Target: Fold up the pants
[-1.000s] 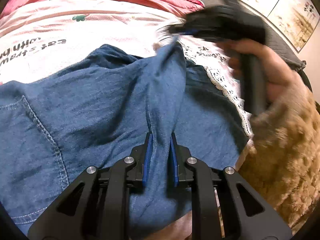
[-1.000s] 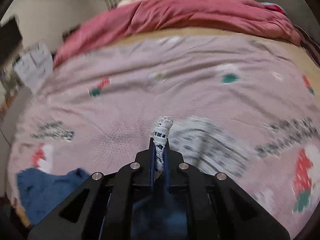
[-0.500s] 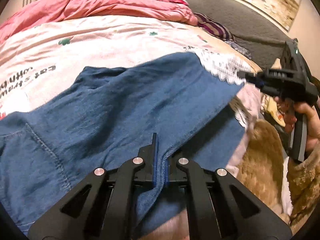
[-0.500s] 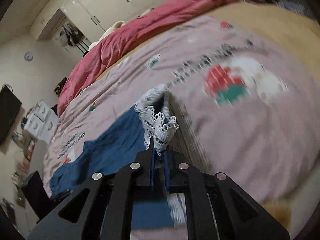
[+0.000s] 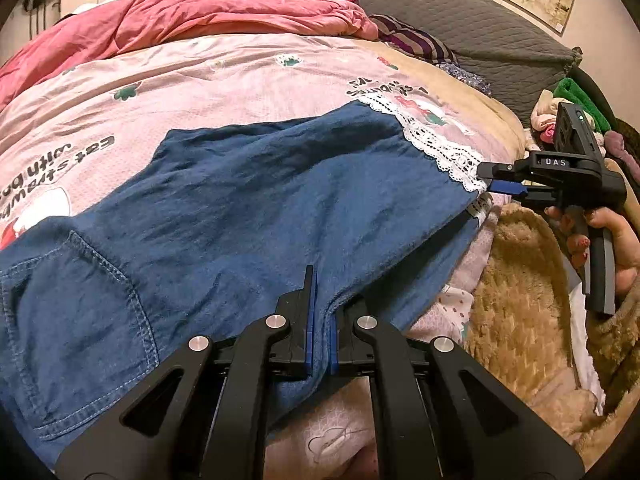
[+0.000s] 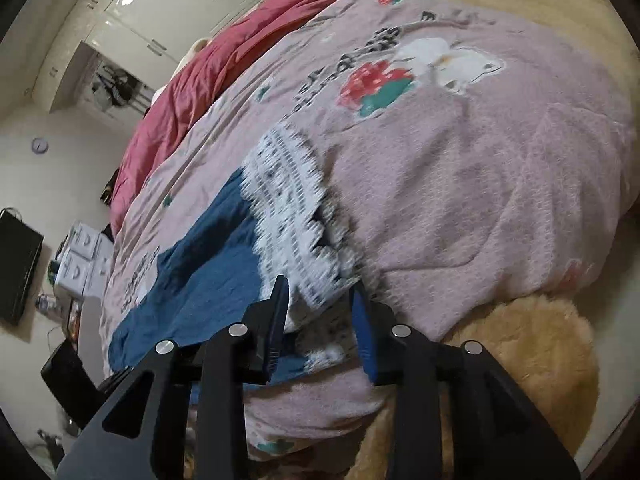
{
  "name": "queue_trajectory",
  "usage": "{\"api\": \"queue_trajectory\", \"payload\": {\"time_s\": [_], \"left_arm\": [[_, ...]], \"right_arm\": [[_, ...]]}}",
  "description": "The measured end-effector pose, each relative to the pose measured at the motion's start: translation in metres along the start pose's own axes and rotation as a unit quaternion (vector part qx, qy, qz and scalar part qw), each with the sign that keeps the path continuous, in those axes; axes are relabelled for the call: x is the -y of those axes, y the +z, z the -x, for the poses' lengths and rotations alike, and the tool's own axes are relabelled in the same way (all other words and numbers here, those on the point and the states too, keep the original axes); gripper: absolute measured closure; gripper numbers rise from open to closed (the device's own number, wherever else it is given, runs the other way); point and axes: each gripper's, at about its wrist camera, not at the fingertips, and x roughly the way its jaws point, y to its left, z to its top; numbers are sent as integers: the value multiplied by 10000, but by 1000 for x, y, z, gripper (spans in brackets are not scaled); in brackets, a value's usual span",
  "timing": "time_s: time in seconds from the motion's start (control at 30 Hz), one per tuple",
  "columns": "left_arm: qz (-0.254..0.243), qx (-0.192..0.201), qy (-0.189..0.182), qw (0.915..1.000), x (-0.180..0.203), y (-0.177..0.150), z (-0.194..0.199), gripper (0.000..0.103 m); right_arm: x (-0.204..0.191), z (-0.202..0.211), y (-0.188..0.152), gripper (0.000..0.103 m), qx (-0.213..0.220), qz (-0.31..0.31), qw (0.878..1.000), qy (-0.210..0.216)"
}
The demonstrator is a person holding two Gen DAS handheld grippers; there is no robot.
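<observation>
Blue denim pants (image 5: pixel 248 208) with a white lace hem (image 5: pixel 436 144) lie spread flat on the pink printed bedspread (image 5: pixel 224 76), one leg over the other. My left gripper (image 5: pixel 320 292) is shut on the pants' near edge around the crotch seam. My right gripper (image 5: pixel 490 180) shows in the left wrist view at the lace hem's corner, jaws parted. In the right wrist view the right gripper (image 6: pixel 320 300) is open, and the lace hem (image 6: pixel 288 200) lies loose between and just beyond its fingers.
A crumpled red duvet (image 5: pixel 192 16) lies at the far side of the bed. A grey headboard (image 5: pixel 460 20) and piled clothes (image 5: pixel 568 108) stand at the right. A tan fluffy blanket (image 5: pixel 520 300) hangs by the near right edge.
The right gripper carried the lace hem out to the right, laid the leg flat and opened, letting go of the hem. The left gripper kept its hold.
</observation>
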Motion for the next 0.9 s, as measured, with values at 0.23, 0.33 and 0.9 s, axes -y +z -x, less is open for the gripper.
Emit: {"api": "queue_trajectory", "payload": {"time_s": [0.23,0.33,0.9], "left_arm": [[-135,38,-63,9999,3,-2,11,103],[-309,-1,-3,9995,8,-8,16,103],[-142,-298,-102,9994,4,-30,-7,87]], "right_arm": [[-12,13,1,91,28,652,9977,-183],[-12,19,-3,91,-52,791,9965,-280],[-15,9,-13,61,-162,1428,9772,-1561]]}}
